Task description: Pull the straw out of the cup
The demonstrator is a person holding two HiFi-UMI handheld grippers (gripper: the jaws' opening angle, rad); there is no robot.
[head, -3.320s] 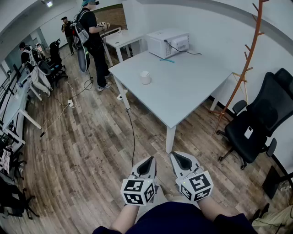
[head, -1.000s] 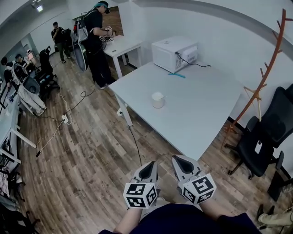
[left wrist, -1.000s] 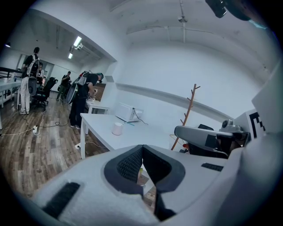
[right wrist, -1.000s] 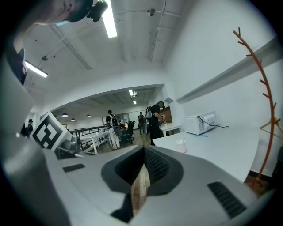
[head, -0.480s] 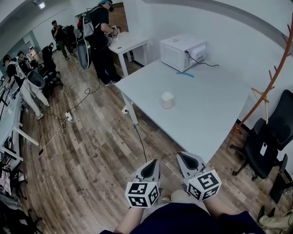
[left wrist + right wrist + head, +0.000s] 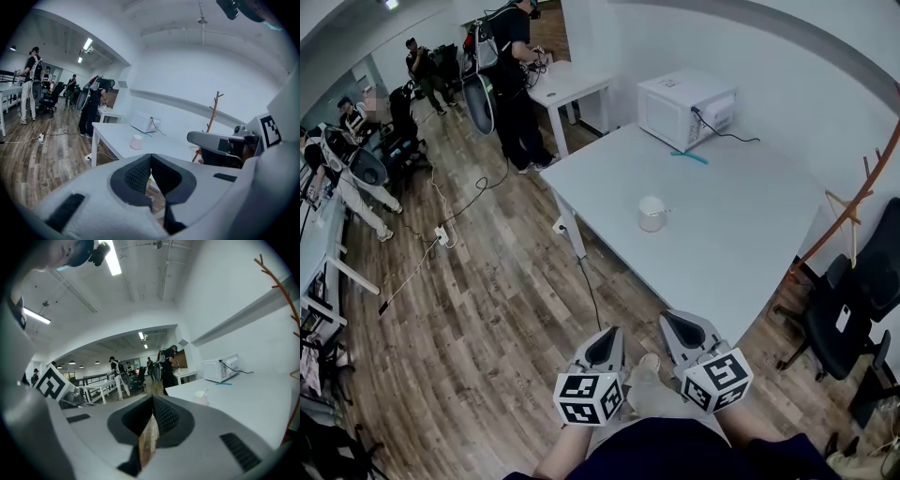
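A white cup stands near the middle of the white table, with a thin straw leaning out of its right side. Both grippers are low in the head view, in front of the person's body and well short of the table. The left gripper and the right gripper are shut, with nothing between their tips. From the left gripper, the cup shows small and far ahead. Past the right gripper, the cup and its straw sit near the table's edge.
A white microwave stands at the table's far end, with a teal item in front of it. To the right are a black office chair and a wooden coat rack. Several people stand by desks at the far left. Cables run across the wood floor.
The head view has come closer to the table, so the cup sits nearer and more central. Both grippers stay shut in the same place before the body.
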